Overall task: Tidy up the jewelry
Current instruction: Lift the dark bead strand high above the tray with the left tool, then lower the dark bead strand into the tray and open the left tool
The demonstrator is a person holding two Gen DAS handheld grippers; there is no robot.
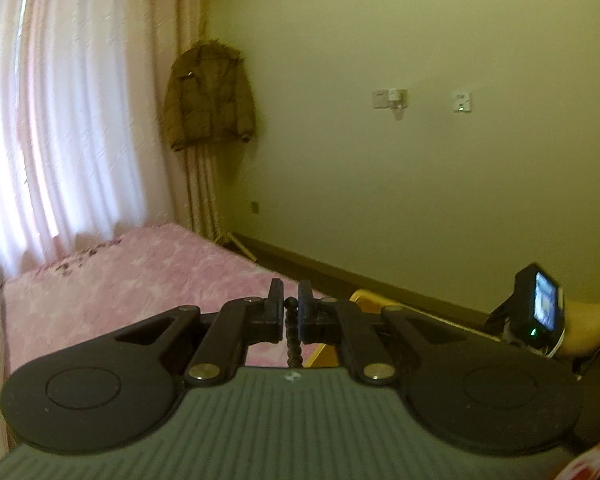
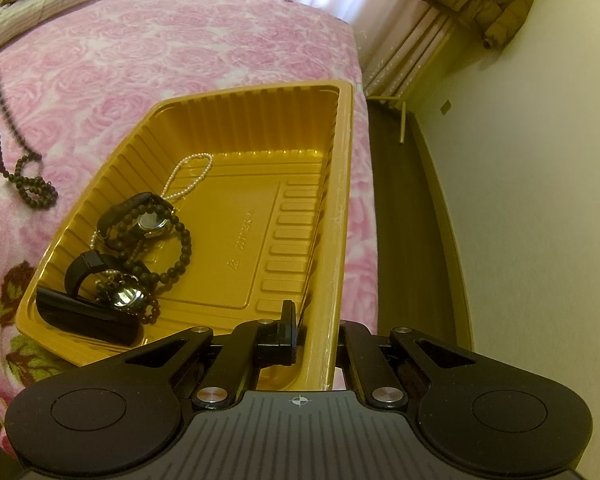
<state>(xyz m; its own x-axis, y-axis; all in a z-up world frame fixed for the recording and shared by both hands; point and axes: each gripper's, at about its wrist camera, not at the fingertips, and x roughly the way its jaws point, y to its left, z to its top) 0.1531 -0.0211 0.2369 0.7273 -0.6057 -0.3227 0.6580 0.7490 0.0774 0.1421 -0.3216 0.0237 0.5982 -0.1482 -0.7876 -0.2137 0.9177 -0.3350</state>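
1. Right wrist view: my right gripper (image 2: 314, 326) is pinching the near right rim of the gold tray (image 2: 342, 184), one finger inside the wall and the other outside it; the tray lies on the pink bedspread (image 2: 160, 40), reaching ahead of me.
2. Already in the tray, ahead and to the left of these fingers: a pearl strand (image 2: 192, 176), two watches (image 2: 150, 224) (image 2: 124, 294), a dark bead bracelet (image 2: 180, 248) and a long black case (image 2: 88, 318); I judge that much of the sorting done.
3. Left wrist view: my left gripper (image 1: 291, 312) is pressed together on a dark bead necklace (image 1: 293, 340), which hangs straight down between the fingers; the tray's corner shows just below and beyond them.
4. Right wrist view, far left of my fingers: the necklace's lower end trails on the bedspread, outside the tray; it is not yet stowed.
5. Left to do, as I judge: carry the strand over the tray, lower it in; other loose pieces I cannot see.
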